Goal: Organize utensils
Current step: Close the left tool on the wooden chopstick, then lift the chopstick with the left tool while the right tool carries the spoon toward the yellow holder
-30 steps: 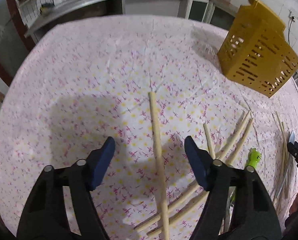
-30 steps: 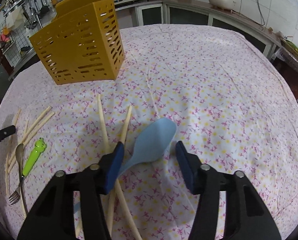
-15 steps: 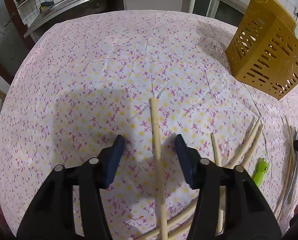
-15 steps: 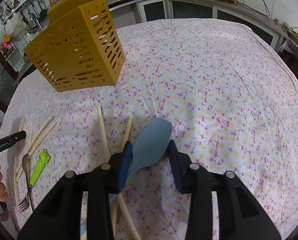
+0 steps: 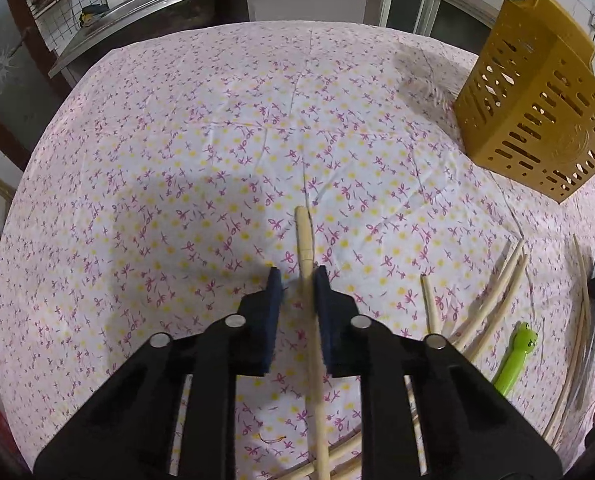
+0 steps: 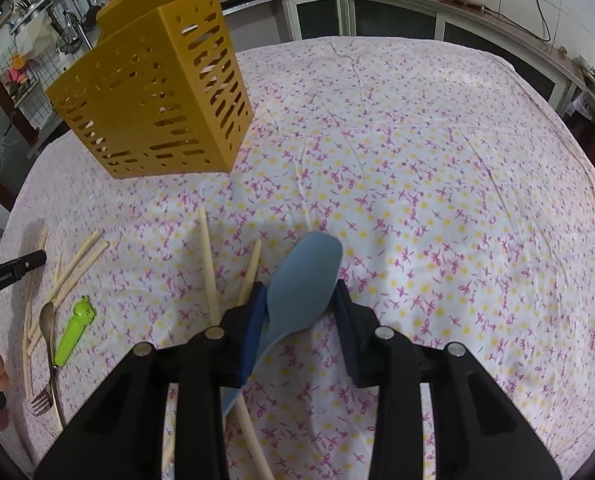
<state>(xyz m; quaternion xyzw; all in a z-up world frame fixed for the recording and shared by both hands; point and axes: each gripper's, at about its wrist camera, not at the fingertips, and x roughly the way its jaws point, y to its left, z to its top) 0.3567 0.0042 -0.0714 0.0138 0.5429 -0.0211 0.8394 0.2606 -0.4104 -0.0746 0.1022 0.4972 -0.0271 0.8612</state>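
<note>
Left gripper [image 5: 297, 276]: jaws have just been closing around the chopstick [image 5: 306, 240]. It touches the right pad, but a sliver of cloth shows at the left pad, so you're not clamped yet. Finish the squeeze before lifting. The stick is a thin, smooth, round wooden rod, so it'll roll or pivot if the pads bite off-centre. Its tip pokes out just ahead of your jaws; the long end trails back under the gripper, so expect it to droop.

Right gripper [image 6: 299, 292]: jaws have just been closing and both pads now press the spoon [image 6: 305, 280] at the bowl edges. It's a pale blue, matte, plastic-looking paddle, broad oval bowl ahead of the jaws, handle running back underneath over a chopstick. Wide curved bowl means it may twist; lift slowly and check it stays put.

Target is the basket [image 6: 153, 96], ahead and to the left of your right gripper: rigid yellow plastic, slotted walls, open top. Drop items in near vertical.

The fork [image 6: 51, 354], green frog-headed handle [image 6: 75, 330] and loose sticks lie left of it on the floral tablecloth [image 6: 437, 200], thin and wrinkled, so don't snag it.
</note>
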